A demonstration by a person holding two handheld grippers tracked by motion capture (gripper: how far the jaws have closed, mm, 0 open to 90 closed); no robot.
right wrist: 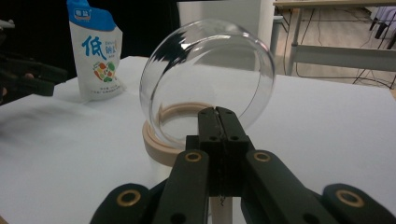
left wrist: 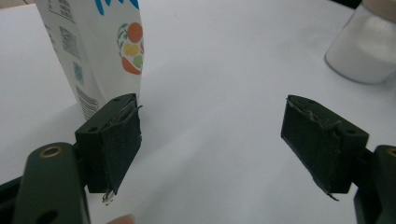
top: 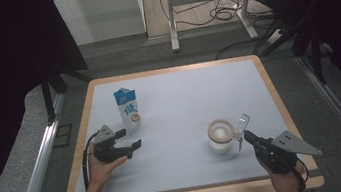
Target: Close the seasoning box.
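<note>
In the high view the right gripper (top: 242, 131), at the near right of the table (top: 177, 125), pinches a clear glass lid (top: 242, 122) by its edge, tilted just right of the open jar (top: 221, 137) with its pale wooden rim; the left gripper (top: 129, 139) rests at the near left, jaws spread and empty, just near of the standing milk pouch (top: 127, 109). In the left gripper view the two pads stand wide apart over bare tabletop, the pouch (left wrist: 100, 51) just beyond the left pad and the jar (left wrist: 362, 46) far right. In the right gripper view the jaws are pressed together on the lid's (right wrist: 210, 79) rim, the dome upright above the jar's rim (right wrist: 156, 140). The grip is a thin edge pinch on smooth glass, so I judge the lid could pivot or slip and knock the jar. The pouch (right wrist: 97, 58) shows a large blue Chinese character "低"; smaller print is unreadable
</note>
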